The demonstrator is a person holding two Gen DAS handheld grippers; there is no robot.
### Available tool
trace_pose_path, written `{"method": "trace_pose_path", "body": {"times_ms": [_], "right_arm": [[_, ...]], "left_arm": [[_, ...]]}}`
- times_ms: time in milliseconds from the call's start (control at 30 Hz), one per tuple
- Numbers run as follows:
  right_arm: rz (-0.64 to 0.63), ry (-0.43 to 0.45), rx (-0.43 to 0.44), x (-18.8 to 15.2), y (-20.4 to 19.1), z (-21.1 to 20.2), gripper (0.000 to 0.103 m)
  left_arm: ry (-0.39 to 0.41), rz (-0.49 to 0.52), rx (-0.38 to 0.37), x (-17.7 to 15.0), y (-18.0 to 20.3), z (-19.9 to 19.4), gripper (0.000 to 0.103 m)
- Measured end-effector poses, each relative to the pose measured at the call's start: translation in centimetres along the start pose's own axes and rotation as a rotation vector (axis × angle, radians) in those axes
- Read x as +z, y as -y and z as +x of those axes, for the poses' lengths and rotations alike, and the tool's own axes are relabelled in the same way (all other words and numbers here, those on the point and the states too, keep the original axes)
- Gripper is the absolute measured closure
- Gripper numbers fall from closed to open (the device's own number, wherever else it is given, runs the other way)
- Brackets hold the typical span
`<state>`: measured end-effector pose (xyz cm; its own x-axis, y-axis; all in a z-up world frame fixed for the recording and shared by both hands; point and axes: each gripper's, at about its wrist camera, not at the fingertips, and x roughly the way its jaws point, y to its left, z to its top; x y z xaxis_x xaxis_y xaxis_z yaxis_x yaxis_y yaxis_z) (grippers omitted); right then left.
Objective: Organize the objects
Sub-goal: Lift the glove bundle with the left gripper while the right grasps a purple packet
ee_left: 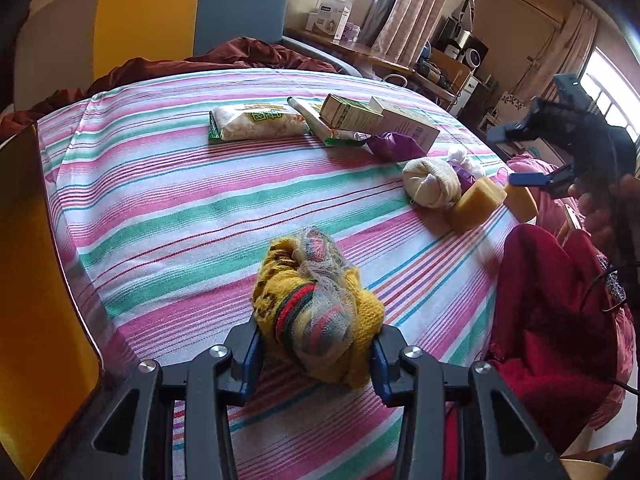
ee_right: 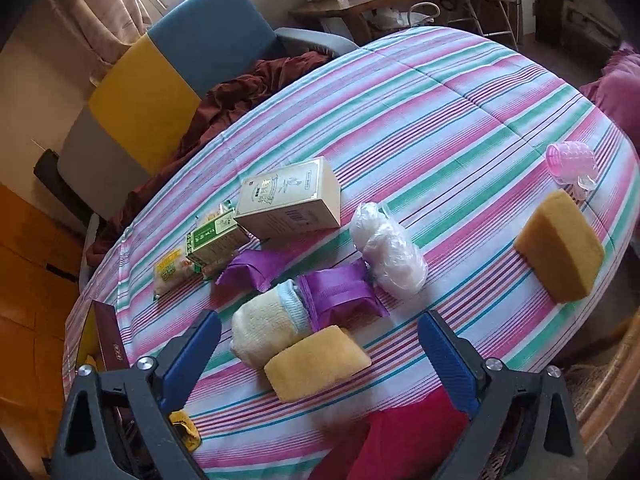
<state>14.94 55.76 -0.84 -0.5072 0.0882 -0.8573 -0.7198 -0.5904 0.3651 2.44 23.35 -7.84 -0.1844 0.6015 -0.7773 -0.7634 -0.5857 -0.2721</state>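
My left gripper (ee_left: 316, 354) is shut on a rolled yellow knitted cloth bundle (ee_left: 316, 312) with red, green and lace parts, held just above the striped bedcover (ee_left: 180, 208). My right gripper (ee_right: 320, 356) is open and empty, hovering over a yellow sponge (ee_right: 316, 364) and a cream rolled towel (ee_right: 268, 328); it also shows in the left wrist view (ee_left: 516, 156) at the right. Purple pouches (ee_right: 340, 294), a clear plastic bag (ee_right: 386, 254), a second sponge (ee_right: 560, 246), boxes (ee_right: 292, 200) and a snack packet (ee_left: 256, 122) lie on the cover.
A pink plastic cup (ee_right: 572, 162) lies near the far right edge. A dark red box (ee_right: 108, 340) sits at the left edge. A red cushion (ee_right: 400, 436) lies at the near edge. A yellow and blue chair (ee_left: 192, 12) stands behind, with a cluttered desk (ee_left: 384, 60).
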Motion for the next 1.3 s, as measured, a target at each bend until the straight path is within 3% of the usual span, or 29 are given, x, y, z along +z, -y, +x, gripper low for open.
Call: {"method": "trace_pose_path", "body": {"times_ms": [67,167,300,500,1000,1133,1300], "right_arm": [[0.032,-0.040,-0.025,0.3,0.2,1.6,0.027],[0.145,-0.086,-0.010,0.6,1.3,3.5,0.031],[0.325,-0.090,0.074,1.0,3.2,5.0,0.031],[0.428,-0.048,0.113,1.2,4.1,6.6,0.031],[0.278,-0.035,0.021,2.3,2.0,7.3,0.022],[0.226,-0.026,-0.031,2.5,1.1,7.6,0.022],[0.143,-0.027,-0.106,2.5,0.3,7.7,0.031]], "left_arm": [[0.000,0.000,-0.001,0.0,0.0,0.0,0.060],[0.001,-0.002,-0.005,-0.1,-0.1,0.0,0.060],[0.004,-0.008,-0.011,-0.1,-0.2,0.1,0.059],[0.008,-0.016,-0.020,-0.1,-0.4,0.1,0.059],[0.017,-0.024,-0.028,-0.1,-0.5,0.2,0.059],[0.018,-0.026,-0.031,-0.1,-0.6,0.2,0.059],[0.018,-0.025,-0.032,-0.1,-0.7,0.2,0.059]]}}
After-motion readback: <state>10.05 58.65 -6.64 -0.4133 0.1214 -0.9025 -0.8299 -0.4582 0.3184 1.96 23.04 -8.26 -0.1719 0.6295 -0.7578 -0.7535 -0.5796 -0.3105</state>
